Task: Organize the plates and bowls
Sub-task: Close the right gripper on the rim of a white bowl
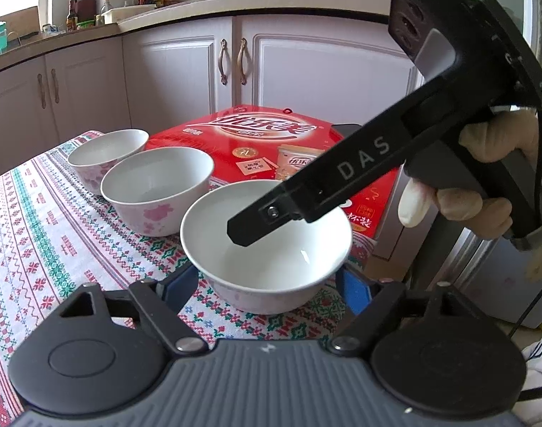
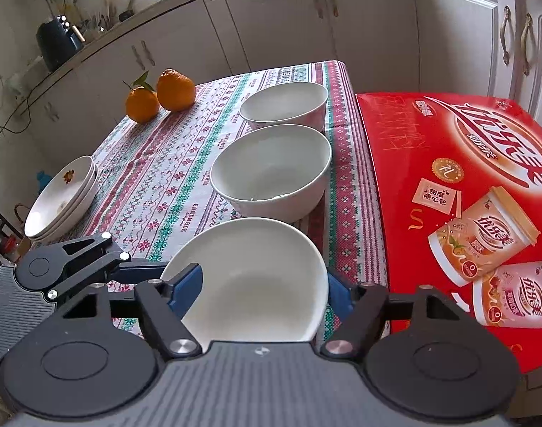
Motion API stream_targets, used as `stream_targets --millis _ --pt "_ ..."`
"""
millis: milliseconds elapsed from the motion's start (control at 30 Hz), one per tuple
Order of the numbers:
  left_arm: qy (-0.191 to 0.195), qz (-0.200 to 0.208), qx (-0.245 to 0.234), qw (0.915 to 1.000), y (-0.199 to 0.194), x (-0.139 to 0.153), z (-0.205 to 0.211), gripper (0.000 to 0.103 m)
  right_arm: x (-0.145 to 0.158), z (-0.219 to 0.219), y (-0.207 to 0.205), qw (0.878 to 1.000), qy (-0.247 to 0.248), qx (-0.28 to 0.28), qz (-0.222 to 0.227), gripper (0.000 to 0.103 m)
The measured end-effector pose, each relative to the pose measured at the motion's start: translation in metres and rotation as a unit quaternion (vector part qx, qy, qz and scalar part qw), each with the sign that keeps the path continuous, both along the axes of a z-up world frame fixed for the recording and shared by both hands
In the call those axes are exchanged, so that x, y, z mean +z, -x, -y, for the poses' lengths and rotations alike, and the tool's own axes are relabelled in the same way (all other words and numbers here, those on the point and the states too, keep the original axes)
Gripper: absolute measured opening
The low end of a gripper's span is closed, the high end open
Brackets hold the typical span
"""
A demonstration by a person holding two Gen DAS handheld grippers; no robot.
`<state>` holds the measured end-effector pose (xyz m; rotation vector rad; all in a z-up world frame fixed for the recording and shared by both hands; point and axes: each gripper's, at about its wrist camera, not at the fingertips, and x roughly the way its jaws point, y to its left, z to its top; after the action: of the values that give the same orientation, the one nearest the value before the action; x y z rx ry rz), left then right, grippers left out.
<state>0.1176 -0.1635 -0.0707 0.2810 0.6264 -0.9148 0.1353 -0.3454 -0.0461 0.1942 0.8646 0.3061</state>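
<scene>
Three white bowls stand in a row along the patterned tablecloth point(image 2: 157, 178), beside a red gift box point(image 2: 466, 195). The nearest bowl point(image 2: 249, 277) sits between the blue pads of both grippers at once. The right gripper point(image 2: 263, 291) has its pads point(image 2: 189, 284) against the bowl's outer wall on either side, and the bowl appears tilted towards the camera, so I judge it clamped on the bowl. The left gripper point(image 1: 267, 284) straddles the same bowl point(image 1: 267, 245) with its pads point(image 1: 180, 284) beside the wall; whether they press on it cannot be told. The middle bowl point(image 2: 271, 170) and far bowl point(image 2: 285, 106) stand untouched; a stack of plates point(image 2: 61, 199) rests at the table's far edge, well apart, near two oranges point(image 2: 160, 96). Judgement: glazed ceramic, rigid, moderately heavy, slippery and breakable. Grip across the widest wall below the rim and lift level before nesting. Hidden: the bowl's base and pad contact lie behind the gripper bodies; the right gripper's finger point(image 1: 271, 213) covers part of the interior.
</scene>
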Motion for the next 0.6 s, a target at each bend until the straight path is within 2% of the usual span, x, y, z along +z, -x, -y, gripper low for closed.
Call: stream_targets --millis 300,600 --pt "-0.004 -0.001 0.0 1.0 0.002 0.003 -0.004 0.084 0.007 -0.001 0.003 1.0 -0.016 -0.001 -0.001 0.079" --pt "-0.001 -0.004 0.023 0.9997 0.004 0.013 -0.03 0.084 0.012 -0.024 -0.003 0.999 -0.026 0.024 0.0 0.079"
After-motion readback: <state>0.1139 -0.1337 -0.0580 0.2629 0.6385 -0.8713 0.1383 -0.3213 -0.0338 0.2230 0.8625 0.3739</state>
